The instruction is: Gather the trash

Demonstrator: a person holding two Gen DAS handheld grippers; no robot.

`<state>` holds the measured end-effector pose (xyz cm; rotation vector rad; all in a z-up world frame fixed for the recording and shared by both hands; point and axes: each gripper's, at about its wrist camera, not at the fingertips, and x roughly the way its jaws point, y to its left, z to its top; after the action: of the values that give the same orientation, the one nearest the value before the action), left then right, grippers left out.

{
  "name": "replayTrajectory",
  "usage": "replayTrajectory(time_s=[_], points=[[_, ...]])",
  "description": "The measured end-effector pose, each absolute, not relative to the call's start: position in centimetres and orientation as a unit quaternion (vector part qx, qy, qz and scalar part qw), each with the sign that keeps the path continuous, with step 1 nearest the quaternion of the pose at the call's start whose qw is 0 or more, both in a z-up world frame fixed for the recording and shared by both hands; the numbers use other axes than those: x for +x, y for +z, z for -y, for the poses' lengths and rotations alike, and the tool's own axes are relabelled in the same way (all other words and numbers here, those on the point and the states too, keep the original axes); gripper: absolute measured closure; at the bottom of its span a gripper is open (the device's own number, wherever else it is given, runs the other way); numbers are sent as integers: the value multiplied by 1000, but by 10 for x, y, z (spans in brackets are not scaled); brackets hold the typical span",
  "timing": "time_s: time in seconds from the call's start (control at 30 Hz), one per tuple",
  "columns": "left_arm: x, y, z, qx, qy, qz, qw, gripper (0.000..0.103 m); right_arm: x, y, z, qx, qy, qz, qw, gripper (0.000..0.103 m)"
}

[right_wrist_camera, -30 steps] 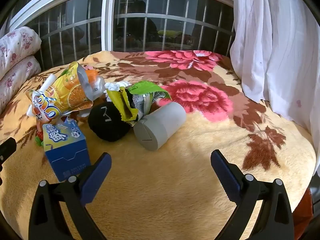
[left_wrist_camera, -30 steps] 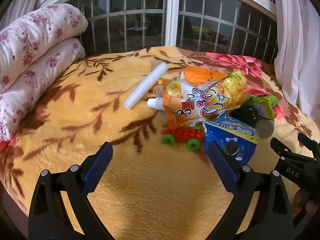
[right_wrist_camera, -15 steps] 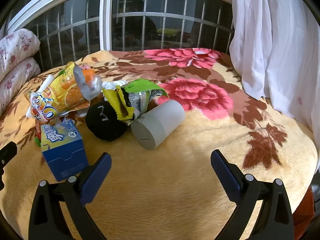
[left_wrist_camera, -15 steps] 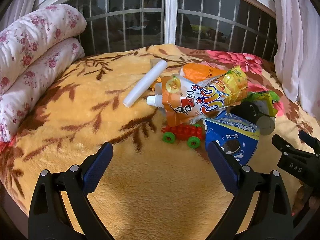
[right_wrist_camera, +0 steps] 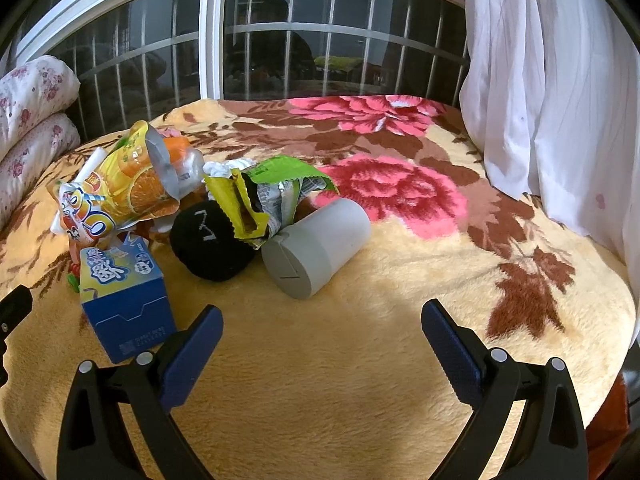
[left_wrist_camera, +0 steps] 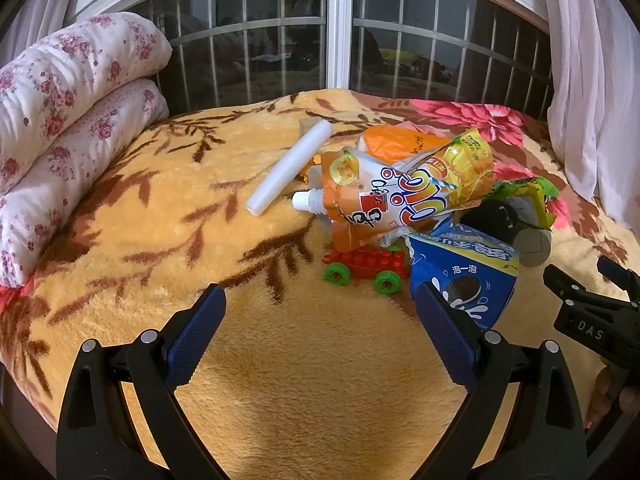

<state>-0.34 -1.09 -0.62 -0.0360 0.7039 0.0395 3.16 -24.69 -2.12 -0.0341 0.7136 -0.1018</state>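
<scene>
Both claws hang wide apart and empty over the bed [left_wrist_camera: 280, 380], the left claw [left_wrist_camera: 320, 336] facing the red toy car [left_wrist_camera: 366, 266], the right claw [right_wrist_camera: 322, 350] facing the grey cup [right_wrist_camera: 320, 248]. The trash sits heaped mid-blanket, pieces overlapping: an orange juice pouch [left_wrist_camera: 400, 204] lying across the blue biscuit box [left_wrist_camera: 464, 276], a torn green wrapper [right_wrist_camera: 272, 196] draped on a black sock ball [right_wrist_camera: 212, 244], a white roll [left_wrist_camera: 288, 172] just beside. I'd say take the top piece first, the crinkly pouch, pinching a flat edge rather than its bulge, and leave the toy where it is.
</scene>
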Motion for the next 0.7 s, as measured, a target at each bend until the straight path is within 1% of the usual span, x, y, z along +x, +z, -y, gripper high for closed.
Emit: replayTrajectory(time_s=[0.7], points=[[-3,-6,11,-16,20,-344,939,10,31,-22,248,-15,-50,-350,935,5]])
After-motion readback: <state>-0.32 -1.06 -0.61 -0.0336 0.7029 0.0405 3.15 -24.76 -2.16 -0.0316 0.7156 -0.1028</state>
